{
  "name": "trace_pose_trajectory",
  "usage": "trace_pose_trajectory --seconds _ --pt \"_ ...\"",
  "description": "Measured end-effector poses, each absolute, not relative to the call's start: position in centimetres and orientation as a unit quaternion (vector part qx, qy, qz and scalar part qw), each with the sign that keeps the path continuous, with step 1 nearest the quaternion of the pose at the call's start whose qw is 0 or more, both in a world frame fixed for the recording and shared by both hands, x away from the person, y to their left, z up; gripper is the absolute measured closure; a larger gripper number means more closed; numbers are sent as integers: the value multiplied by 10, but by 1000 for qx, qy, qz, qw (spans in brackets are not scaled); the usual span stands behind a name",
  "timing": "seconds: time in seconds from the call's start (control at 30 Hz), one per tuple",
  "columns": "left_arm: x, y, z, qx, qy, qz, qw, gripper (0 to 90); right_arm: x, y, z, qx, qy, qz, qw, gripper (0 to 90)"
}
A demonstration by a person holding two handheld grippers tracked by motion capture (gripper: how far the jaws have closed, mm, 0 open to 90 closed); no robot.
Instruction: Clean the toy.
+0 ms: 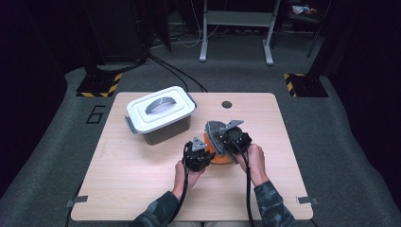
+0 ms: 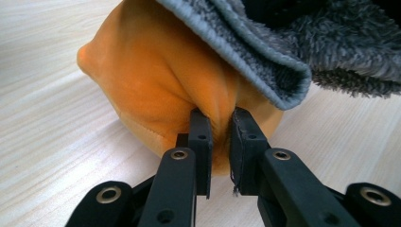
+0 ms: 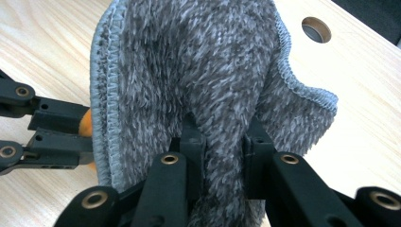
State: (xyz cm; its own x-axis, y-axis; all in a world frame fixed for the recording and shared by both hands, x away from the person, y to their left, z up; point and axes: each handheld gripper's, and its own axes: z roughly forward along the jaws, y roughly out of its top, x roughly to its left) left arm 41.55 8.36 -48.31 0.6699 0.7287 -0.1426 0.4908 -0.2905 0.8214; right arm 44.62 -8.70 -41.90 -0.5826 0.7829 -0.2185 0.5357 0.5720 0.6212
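Nearest the person, the left gripper (image 1: 198, 153) pinches a fold of the orange cloth (image 2: 161, 90), its jaws clamped tight on the fabric just above the table (image 1: 142, 184); the cloth's stitched lower edge hangs close to the wood. Just beside it, the right gripper (image 1: 226, 137) is clamped on a bunched fold of the grey cloth (image 3: 198, 80), which drapes over the orange one, its hemmed edge curling over the top of the orange cloth in the left gripper view. Both cloths sit around the middle of the table, slightly right of centre. Bare wood lies open in front of and to the right of the hands. Farther off to the left stands a lidded box (image 1: 161, 113), apart from the cloths, and beyond it a round hole (image 1: 227, 104) near the far edge.
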Motion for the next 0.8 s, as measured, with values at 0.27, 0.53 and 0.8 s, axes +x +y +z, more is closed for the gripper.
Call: trace_pose_trajectory --seconds 0.27,0.53,0.8 --pt "415 85 -486 792 385 129 456 797 446 -94 -420 388 854 243 249 751" --pt "415 87 -489 793 382 129 457 797 450 -112 -427 417 844 235 242 751" --pt "415 89 -492 791 385 128 457 793 455 -132 -442 450 834 225 224 749"
